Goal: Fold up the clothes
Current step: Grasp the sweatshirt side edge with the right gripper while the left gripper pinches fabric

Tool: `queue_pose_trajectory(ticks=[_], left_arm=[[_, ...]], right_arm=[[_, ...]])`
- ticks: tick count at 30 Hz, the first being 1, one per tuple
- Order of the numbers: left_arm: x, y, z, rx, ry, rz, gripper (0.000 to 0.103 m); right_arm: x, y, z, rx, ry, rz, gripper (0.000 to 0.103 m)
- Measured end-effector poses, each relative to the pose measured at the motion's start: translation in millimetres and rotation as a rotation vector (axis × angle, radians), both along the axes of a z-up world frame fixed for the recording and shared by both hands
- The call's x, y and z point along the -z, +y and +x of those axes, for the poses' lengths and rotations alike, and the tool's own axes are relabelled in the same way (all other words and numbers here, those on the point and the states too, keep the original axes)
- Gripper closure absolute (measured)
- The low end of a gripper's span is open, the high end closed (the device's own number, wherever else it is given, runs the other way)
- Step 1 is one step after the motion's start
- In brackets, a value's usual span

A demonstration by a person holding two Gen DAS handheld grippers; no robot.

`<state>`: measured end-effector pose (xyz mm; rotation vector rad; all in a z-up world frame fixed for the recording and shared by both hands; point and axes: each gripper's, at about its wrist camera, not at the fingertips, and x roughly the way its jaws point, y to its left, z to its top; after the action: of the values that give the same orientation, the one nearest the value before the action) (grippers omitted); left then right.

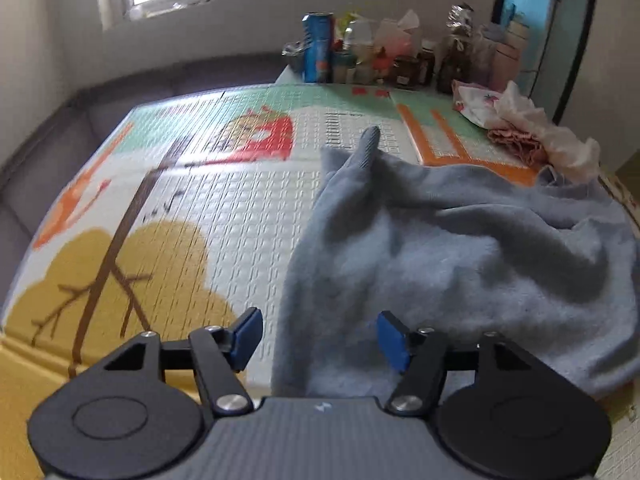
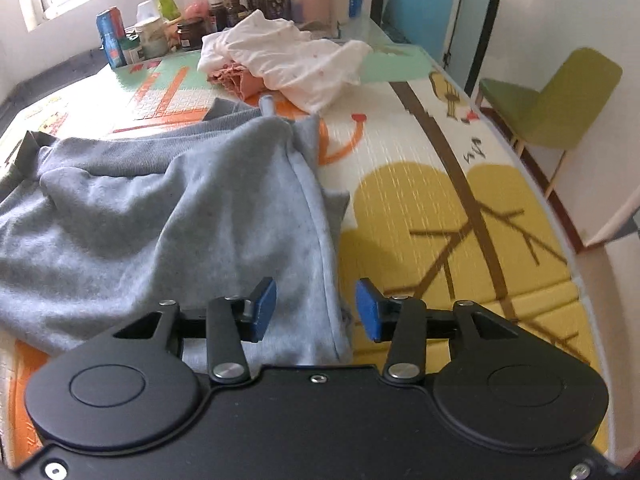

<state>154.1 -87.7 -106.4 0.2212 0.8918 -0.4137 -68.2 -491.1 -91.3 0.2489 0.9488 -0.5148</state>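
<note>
The left gripper (image 1: 318, 338) hangs with its blue pads spread, pinching nothing, above the grey sweatshirt (image 1: 460, 264) lying rumpled on the play mat (image 1: 224, 216); the right gripper (image 2: 316, 310) likewise gapes over its hem edge

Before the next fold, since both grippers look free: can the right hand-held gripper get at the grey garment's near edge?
Probably yes. The right hand-held gripper is open, and the grey garment has its edge between the pads with nothing covering it.
</note>
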Motion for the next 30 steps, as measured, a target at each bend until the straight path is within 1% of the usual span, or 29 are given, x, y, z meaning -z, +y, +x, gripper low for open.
queue_pose_trajectory(ticks=[6, 8, 13, 19, 24, 28, 29, 30], left_arm=[[3, -23, 13, 0.044, 0.000, 0.026, 0.033], [5, -29, 20, 0.044, 0.007, 0.028, 0.032], [7, -38, 38, 0.036, 0.032, 0.001, 0.030], [16, -51, 54, 0.039, 0.047, 0.030, 0.027], [24, -58, 62, 0.039, 0.064, 0.042, 0.024], [31, -61, 68, 0.038, 0.085, 0.053, 0.021], [32, -61, 69, 0.038, 0.088, 0.057, 0.021], [33, -62, 70, 0.038, 0.093, 0.057, 0.021]], right_arm=[[7, -7, 26, -0.017, 0.016, 0.004, 0.060], [12, -10, 35, -0.022, 0.025, -0.003, 0.060], [18, -16, 56, -0.035, 0.031, -0.027, 0.060], [24, -22, 77, -0.051, 0.046, -0.043, 0.059], [30, -27, 89, -0.066, 0.059, -0.028, 0.058], [37, -29, 94, -0.072, 0.083, -0.004, 0.061], [39, -30, 95, -0.073, 0.087, 0.002, 0.065], [40, -30, 96, -0.074, 0.089, 0.007, 0.067]])
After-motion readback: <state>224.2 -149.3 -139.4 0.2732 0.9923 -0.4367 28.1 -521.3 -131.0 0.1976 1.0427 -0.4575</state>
